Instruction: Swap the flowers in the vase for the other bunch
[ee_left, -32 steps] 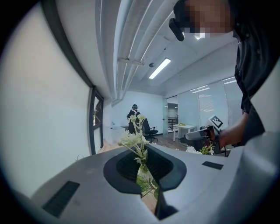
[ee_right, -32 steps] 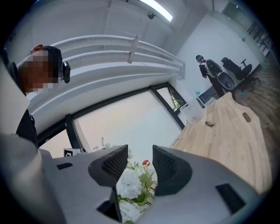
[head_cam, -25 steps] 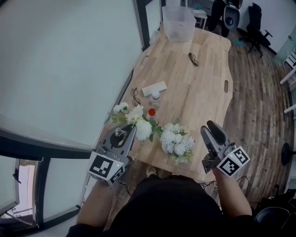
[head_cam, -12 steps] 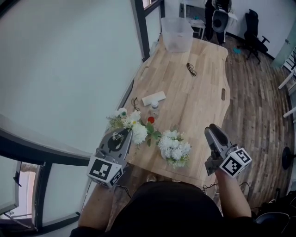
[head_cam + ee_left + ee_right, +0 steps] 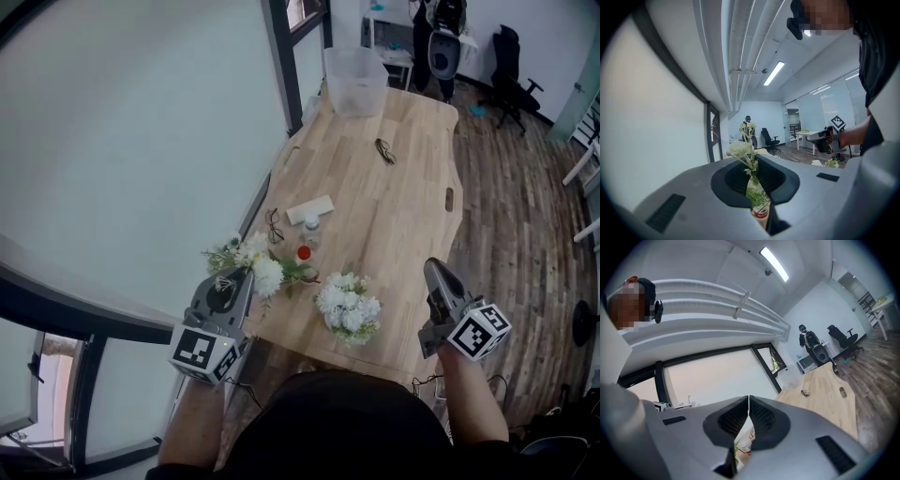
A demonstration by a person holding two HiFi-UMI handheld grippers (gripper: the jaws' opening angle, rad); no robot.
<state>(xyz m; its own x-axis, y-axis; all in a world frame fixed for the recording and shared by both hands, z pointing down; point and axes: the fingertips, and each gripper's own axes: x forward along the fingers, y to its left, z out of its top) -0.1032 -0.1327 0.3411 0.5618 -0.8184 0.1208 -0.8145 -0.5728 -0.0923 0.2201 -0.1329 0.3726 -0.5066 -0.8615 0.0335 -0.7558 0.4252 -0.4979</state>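
Observation:
My left gripper point(image 5: 238, 276) is shut on the stems of a bunch of white flowers point(image 5: 255, 263), held level over the table's near left corner. In the left gripper view a white bloom on a green stem point(image 5: 742, 151) rises from between the closed jaws of the left gripper point(image 5: 751, 174). The other white bunch point(image 5: 345, 305) stands on the wooden table point(image 5: 403, 216) to the right; its vase is hidden under the blooms. My right gripper point(image 5: 437, 275) hovers off the table's near right corner. Its jaws have just been closing and now meet, with nothing between them, as the right gripper view point(image 5: 748, 401) shows.
A red-capped bottle point(image 5: 303, 252), a white-capped bottle point(image 5: 311, 225), a white box point(image 5: 310, 208) and glasses point(image 5: 273, 221) lie behind the flowers. Another pair of glasses point(image 5: 384, 150) and a clear bin point(image 5: 356, 67) sit farther back. A window wall runs along the left.
The right gripper's jaws have gone from wide apart to closed. The left gripper has drawn its bunch leftward, away from the bunch standing on the table.

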